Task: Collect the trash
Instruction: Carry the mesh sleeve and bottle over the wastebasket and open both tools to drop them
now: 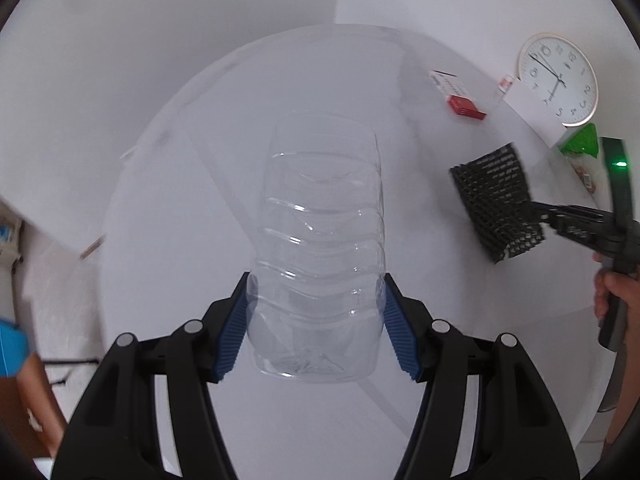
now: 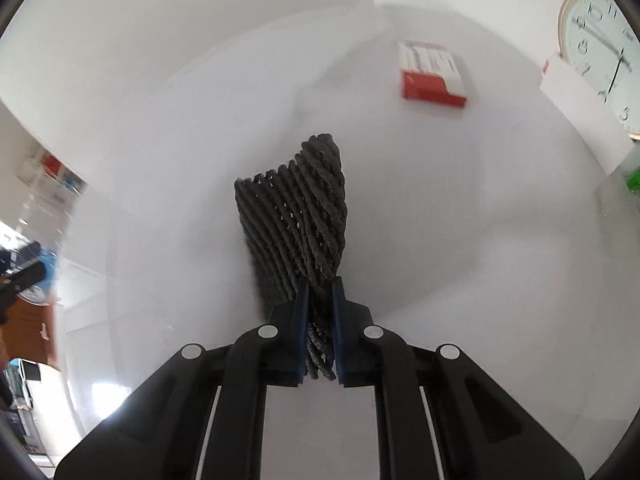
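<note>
The left tool (image 1: 316, 320) is clamped on a clear bottle (image 1: 320, 248), with one blue pad on each side of it, down near the end closest to the camera. The bottle sticks out over the white table (image 1: 168, 208) and does not seem to touch it. The bottle looks empty, so it should be very light. Its wall is thin and has wavy ribs, so it can bend or crackle if it is squeezed hard. It is also smooth, so it could slip. The ribbed middle looks like a good place to hold it, because the pads can catch on the bumps there. The right tool (image 2: 320, 320) is shut tight on a black net (image 2: 296, 216), a soft foam sleeve full of little holes. The pads pinch one end of the net flat, and the rest fans out in front of them. In the left view the net hangs in the air beside the bottle, well apart from it. The net looks soft and squashy and very light. It will not break, so it can be pinched almost anywhere, and an edge works fine. A red and white box (image 2: 434, 76) lies on the table farther back, near a round clock (image 1: 558, 80) that leans by the edge. The box looks like stiff card and may be trash too. No bin shows in either view.
</note>
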